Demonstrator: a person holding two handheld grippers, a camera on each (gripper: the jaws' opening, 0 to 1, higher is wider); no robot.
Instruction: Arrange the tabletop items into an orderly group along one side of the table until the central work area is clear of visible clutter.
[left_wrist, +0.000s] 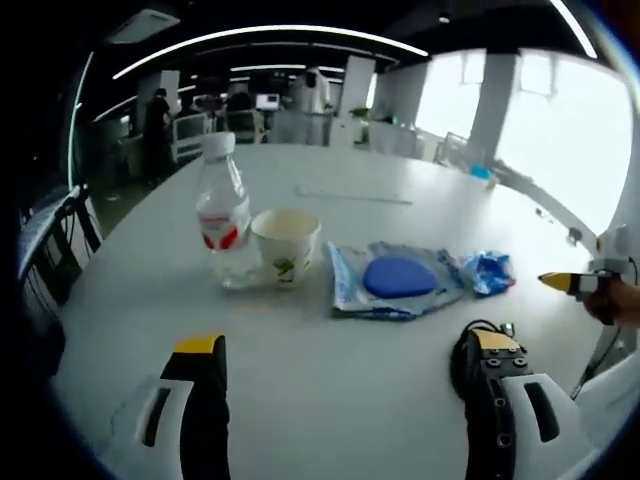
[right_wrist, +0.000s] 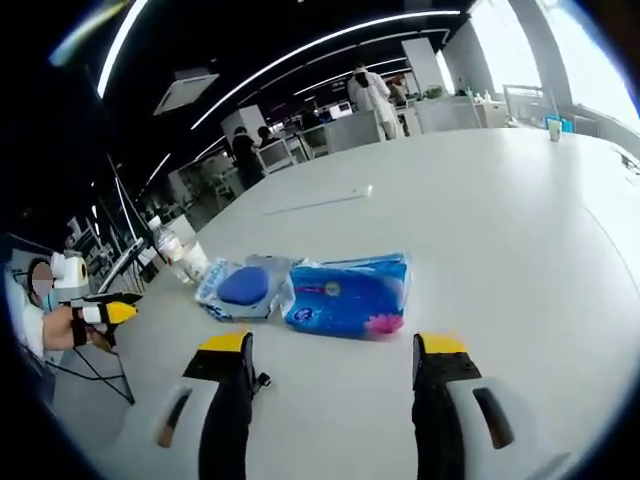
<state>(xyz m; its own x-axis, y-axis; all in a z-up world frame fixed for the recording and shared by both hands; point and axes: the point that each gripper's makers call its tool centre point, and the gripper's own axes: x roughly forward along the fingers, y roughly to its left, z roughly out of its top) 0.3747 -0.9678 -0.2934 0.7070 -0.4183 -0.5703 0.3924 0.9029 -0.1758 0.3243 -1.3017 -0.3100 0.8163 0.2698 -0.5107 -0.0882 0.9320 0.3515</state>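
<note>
The main risk here is the cup (left_wrist: 286, 246). It stands open and upright, touching the bottle (left_wrist: 225, 215), and it looks light, so I judge that a jaw coming in from the side can tip it or push it into the bottle and knock both over. The bottle is tall and narrow and seems nearly empty (I cannot see the water level well), so it may also fall easily. The pouch (left_wrist: 395, 280), with a blue oval on it, lies flat just right of the cup, and a soft blue pack (right_wrist: 348, 295) lies beside the pouch in the right gripper view. Both are thin or soft, and a grip from above may slide off or drag them across the table (left_wrist: 330, 400) instead of lifting them.

The left gripper (left_wrist: 350, 345) hovers low over the table, near the row of items, and it points at the pouch. Its 2 jaws stand wide apart and hold nothing. The right gripper (right_wrist: 335, 345) is also spread open and empty, just in front of the blue pack, with the jaws on both sides of its near edge but not touching it. All 4 items already sit close together in 1 row, near the middle of the table.
</note>
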